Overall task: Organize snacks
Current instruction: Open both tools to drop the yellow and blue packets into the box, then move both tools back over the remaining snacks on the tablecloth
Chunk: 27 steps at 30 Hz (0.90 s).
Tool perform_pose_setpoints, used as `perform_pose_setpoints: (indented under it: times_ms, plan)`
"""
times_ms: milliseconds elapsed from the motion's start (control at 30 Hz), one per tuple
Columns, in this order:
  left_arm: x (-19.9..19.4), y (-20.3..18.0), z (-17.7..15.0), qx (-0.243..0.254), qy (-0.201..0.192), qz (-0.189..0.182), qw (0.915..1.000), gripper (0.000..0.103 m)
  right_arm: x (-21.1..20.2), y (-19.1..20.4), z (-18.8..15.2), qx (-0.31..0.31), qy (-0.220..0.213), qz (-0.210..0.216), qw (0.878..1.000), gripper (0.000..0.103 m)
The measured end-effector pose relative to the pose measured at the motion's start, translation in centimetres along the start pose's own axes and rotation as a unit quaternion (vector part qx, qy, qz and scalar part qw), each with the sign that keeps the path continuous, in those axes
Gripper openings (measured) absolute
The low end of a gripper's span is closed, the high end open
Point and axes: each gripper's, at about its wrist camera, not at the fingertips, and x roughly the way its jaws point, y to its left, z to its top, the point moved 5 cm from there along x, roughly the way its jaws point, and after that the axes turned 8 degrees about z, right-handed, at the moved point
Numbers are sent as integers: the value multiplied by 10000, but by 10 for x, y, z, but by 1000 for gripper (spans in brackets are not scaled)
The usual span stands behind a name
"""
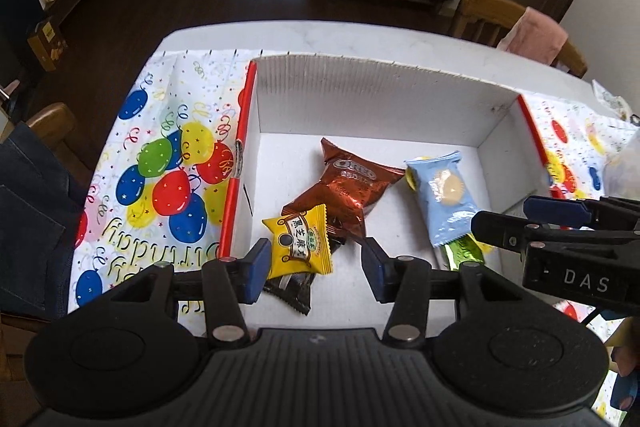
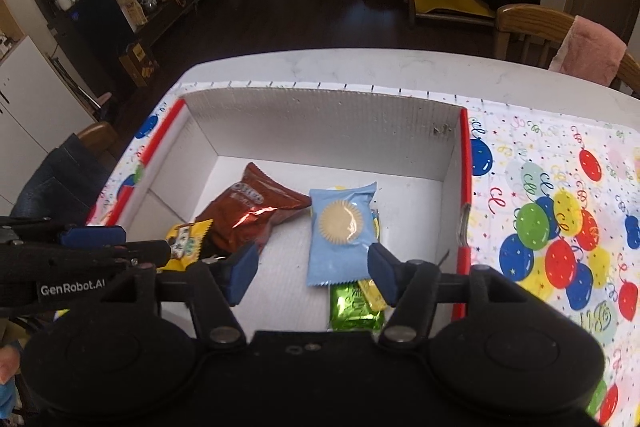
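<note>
White corrugated walls are framing the box [image 1: 372, 91] we are working over, sitting on the balloon-print cloth [image 1: 160, 155] on the table [image 1: 320, 39]. Inside we are counting at least five snack packets: one brown Oreo pack [image 1: 348, 187], one yellow packet [image 1: 300, 247] lying on one black wrapper [image 1: 294, 291], one light-blue packet [image 2: 340, 235] and one green packet [image 2: 354, 307] under its near end. The blue packet's long axis is running from us towards the far wall; the Oreo pack is lying diagonally. Our left gripper [image 1: 316, 267] is hovering with jaws wide around the yellow packet, not touching. Our right gripper [image 2: 312, 269] is hovering with jaws wide over the blue packet.
</note>
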Motion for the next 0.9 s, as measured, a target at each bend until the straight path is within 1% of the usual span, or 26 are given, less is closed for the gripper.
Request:
perform_pose_setpoints:
  times_ms: [100,233,400,467,500,600,633,667,700,800,900]
  plan:
    - [-15,3,-6,6,-113,-79,9999,49,-13,8,-5,36,-115,18,9999,63]
    - [-35,7,-17,-19,-257,-172,9995,54,-31,20,-17,62,-243,62,9997,64]
    - [-60,12,-30,-11,-496,-229,9985,54,-51,35,-30,31,-388,123,9992,71]
    - [-70,16,-36,-5,-648,-165,9978,57,-58,40,-37,34,-428,138,9990,72]
    - [-75,17,-38,-6,-709,-162,9974,60,-62,42,-40,47,-455,156,9988,73]
    - [-88,23,-47,-42,-872,-194,9960,62,-72,47,-49,90,-536,209,9983,74]
    - [-91,24,-50,-40,-896,-227,9957,62,-76,49,-52,93,-565,226,9981,75]
    - [-95,26,-53,-47,-921,-247,9954,62,-80,51,-55,89,-611,232,9978,80]
    - [-98,27,-56,-49,-945,-270,9952,63,-84,53,-58,75,-656,238,9975,82]
    - [-107,30,-66,-24,-1038,-320,9941,66,-93,58,-67,40,-717,280,9970,83]
    - [-116,32,-76,41,-1205,-231,9924,66,-100,62,-75,4,-777,292,9965,84]
